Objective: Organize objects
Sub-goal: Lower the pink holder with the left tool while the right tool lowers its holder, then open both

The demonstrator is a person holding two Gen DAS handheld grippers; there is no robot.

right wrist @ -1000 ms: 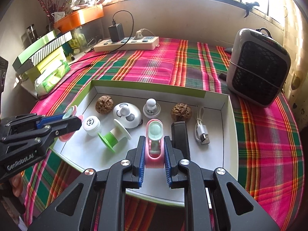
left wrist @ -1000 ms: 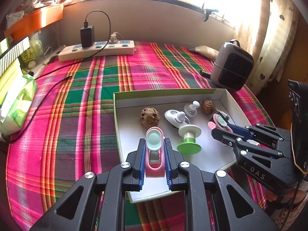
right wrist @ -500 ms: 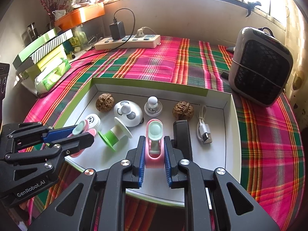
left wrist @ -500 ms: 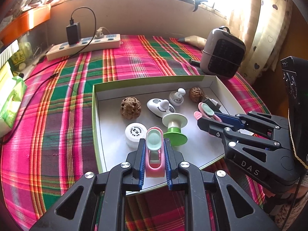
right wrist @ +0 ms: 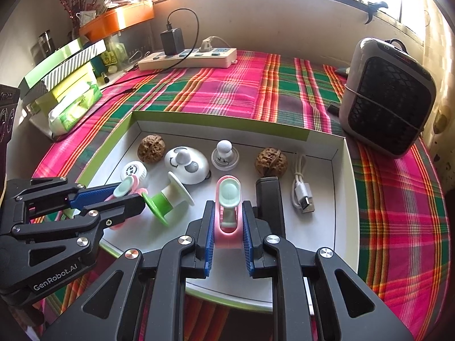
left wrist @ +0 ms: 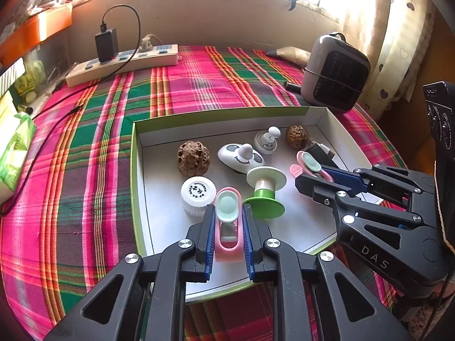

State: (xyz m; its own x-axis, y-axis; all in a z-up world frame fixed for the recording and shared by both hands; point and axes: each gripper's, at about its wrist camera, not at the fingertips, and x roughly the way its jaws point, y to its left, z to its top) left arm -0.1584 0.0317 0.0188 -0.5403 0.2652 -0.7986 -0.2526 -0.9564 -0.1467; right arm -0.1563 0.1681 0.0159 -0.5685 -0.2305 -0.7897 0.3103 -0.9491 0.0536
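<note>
My left gripper (left wrist: 227,224) is shut on a pink clip with a mint pad (left wrist: 227,218), held over the front of a white box with a green rim (left wrist: 136,153). My right gripper (right wrist: 227,221) is shut on a matching pink clip (right wrist: 228,207) over the same box (right wrist: 347,187). Each gripper shows in the other's view, the right one (left wrist: 321,173) and the left one (right wrist: 128,196). In the box lie two walnuts (left wrist: 194,158) (right wrist: 271,161), a white cap (left wrist: 198,191), a green-and-white spool (left wrist: 264,196), a white mouse-shaped piece (right wrist: 186,164), a white knob (right wrist: 224,155), a black bar (right wrist: 268,196) and a USB cable (right wrist: 301,193).
The box sits on a pink-green plaid cloth (left wrist: 85,170). A power strip with charger (left wrist: 122,59) lies at the back. A grey heater (right wrist: 389,96) stands at the right. Green packs and boxes (right wrist: 71,96) crowd the left edge.
The left gripper has moved to the right and forward over the box with its clip, toward the spool and white cap. The right gripper holds almost still with its clip.
</note>
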